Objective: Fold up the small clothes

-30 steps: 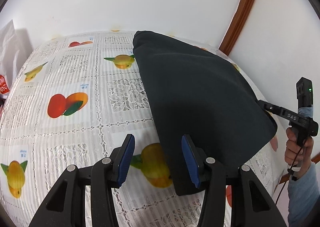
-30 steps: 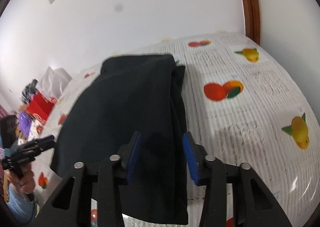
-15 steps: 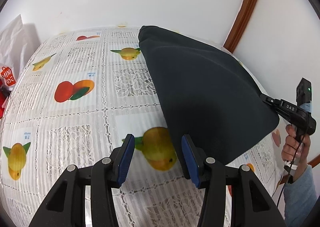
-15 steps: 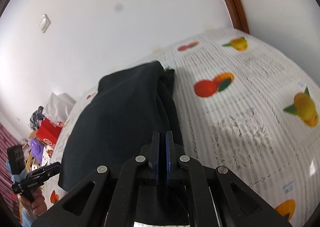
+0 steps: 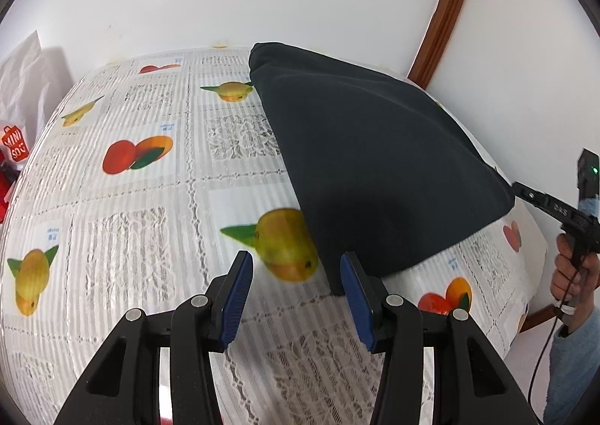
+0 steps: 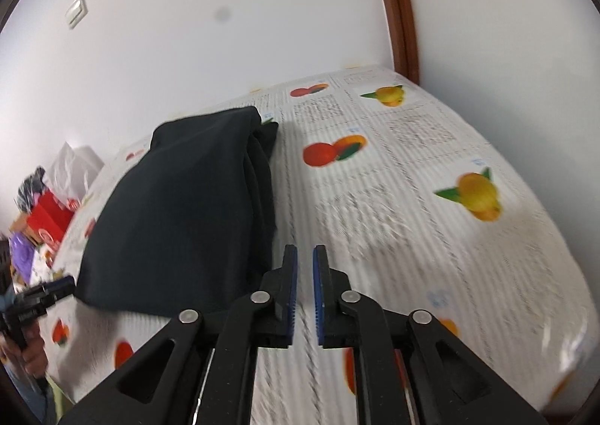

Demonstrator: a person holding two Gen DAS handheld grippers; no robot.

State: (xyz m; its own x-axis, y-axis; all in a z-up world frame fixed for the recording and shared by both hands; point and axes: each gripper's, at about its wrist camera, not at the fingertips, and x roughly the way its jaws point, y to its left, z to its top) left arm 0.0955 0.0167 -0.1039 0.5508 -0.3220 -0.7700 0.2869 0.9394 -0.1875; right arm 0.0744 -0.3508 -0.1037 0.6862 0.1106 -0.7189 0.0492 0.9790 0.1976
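Note:
A dark folded garment [image 5: 375, 162] lies on a table with a fruit-print cloth [image 5: 131, 237]. My left gripper [image 5: 296, 267] is open above a lemon print. The garment's near corner lies just beside its right finger, with nothing between the pads. In the right wrist view the garment [image 6: 180, 218] lies left of my right gripper [image 6: 304, 256]. That gripper's jaws are opening with only a narrow gap, and nothing is between them. The right gripper [image 5: 519, 190] also shows in the left wrist view, at the garment's far right corner, held by a hand [image 5: 573, 267].
A white bag [image 5: 26, 80] and a red bag [image 5: 15, 147] stand past the table's left end. A red box [image 6: 48, 218] and purple things [image 6: 20, 252] sit there too. A white wall and a brown door frame [image 5: 446, 12] run close behind the table.
The right gripper shut over the garment's edge, then slid right off it and parted a little. The left gripper drew left, so the garment's corner now lies beside its right finger.

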